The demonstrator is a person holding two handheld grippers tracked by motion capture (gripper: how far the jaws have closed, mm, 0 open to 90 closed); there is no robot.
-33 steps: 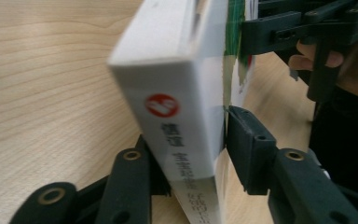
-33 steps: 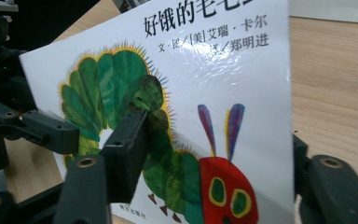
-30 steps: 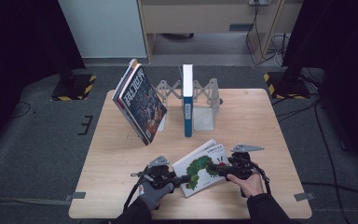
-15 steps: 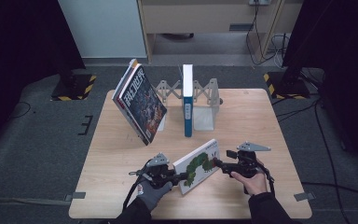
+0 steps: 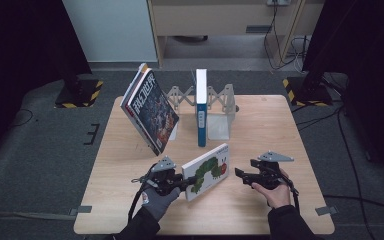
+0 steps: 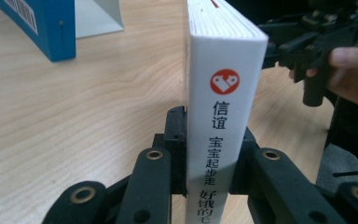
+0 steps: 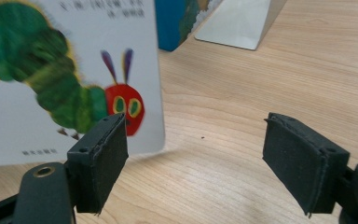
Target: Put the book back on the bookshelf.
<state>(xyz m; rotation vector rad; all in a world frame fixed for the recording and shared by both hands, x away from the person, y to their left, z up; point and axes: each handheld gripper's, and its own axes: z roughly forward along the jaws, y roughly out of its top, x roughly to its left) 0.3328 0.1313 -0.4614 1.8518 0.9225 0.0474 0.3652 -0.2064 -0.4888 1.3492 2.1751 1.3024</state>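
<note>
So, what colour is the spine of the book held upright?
White, with a red logo; the spine shows best in the left gripper view.

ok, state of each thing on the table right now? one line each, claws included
caterpillar book: on edge, tilted, spine clamped by the left claw.
left claw: shut on the book's spine.
right claw: open, jaws wide, nothing between them, beside the book.
blue book: upright in the rack.
book rack: standing, holds one book.
magazines: leaning, tilted, at the rack's left end.

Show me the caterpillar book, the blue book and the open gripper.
caterpillar book (image 5: 207, 170), high view, on its front cover.
blue book (image 5: 201, 117), high view, on its spine.
right gripper (image 7: 196, 161), right gripper view, midway between its pads.
</note>
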